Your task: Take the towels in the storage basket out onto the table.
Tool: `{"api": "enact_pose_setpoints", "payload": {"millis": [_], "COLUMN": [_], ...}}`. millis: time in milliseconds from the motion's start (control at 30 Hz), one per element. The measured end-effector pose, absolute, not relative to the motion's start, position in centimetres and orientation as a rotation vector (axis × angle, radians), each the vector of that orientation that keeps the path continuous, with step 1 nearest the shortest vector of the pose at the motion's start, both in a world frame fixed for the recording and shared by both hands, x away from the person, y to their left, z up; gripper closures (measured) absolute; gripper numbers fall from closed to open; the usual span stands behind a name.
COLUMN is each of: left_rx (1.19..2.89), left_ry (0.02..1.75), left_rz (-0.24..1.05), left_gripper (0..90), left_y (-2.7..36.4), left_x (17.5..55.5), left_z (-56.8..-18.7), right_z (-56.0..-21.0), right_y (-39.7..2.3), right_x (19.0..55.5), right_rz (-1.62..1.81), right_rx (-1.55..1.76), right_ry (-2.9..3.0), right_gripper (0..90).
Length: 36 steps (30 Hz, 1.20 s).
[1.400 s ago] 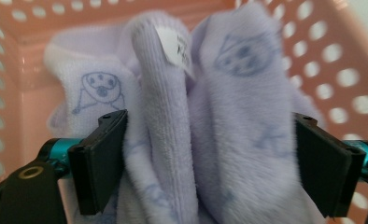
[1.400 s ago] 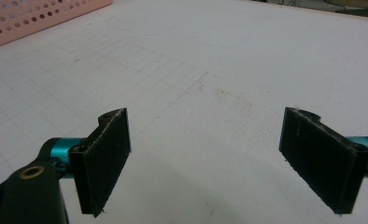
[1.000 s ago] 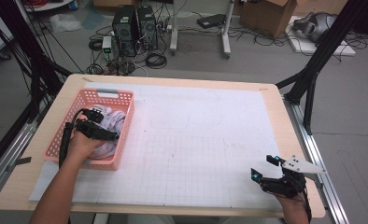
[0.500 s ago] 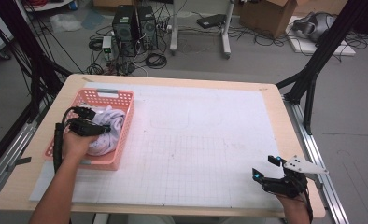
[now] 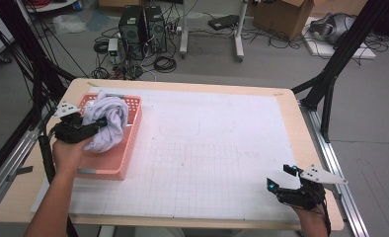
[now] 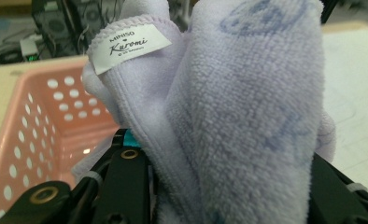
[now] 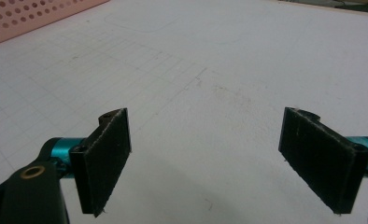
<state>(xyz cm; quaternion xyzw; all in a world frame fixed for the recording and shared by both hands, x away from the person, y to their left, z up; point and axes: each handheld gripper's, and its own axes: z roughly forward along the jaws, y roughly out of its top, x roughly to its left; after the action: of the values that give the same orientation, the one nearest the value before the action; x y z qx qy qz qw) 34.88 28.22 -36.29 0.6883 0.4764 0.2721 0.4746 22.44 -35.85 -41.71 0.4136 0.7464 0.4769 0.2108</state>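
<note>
The left tongs (image 5: 99, 123) have just been closing and now grip the towel (image 5: 106, 123), lifted above the basket (image 5: 128, 148). Next, I'd carry it clear over the table (image 5: 222, 148) (its lower folds are hidden). The right tongs (image 5: 280, 183) rest open, empty.

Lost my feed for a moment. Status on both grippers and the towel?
Left gripper shut on the lilac towel, bunched above the pink basket. Right gripper open, nothing between its jaws, over the white mat. Nothing in the way.
</note>
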Motion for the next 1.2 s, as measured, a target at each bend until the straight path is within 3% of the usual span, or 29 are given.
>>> {"api": "enact_pose_setpoints", "payload": {"millis": [633,900,1200], "left_rx": [1.428,1.396,1.415], "left_ry": [0.891,0.752,0.613], "left_rz": [0.595,0.596,0.508], "left_gripper": [61.4,61.4,60.5], "left_y": [27.8,26.4,22.9], "left_x": [32.5,31.9,31.6], "left_z": [-33.3,-31.5,-30.3], "right_z": [-41.7,-41.8,-41.8], "right_y": [-35.7,-35.6,-35.5], "right_x": [22.4,22.4,22.5], "right_rz": [1.336,1.334,1.333], "right_rx": [1.146,1.143,1.137], "right_ry": [2.081,2.085,2.091], "right_gripper": [15.9,15.9,15.9]}}
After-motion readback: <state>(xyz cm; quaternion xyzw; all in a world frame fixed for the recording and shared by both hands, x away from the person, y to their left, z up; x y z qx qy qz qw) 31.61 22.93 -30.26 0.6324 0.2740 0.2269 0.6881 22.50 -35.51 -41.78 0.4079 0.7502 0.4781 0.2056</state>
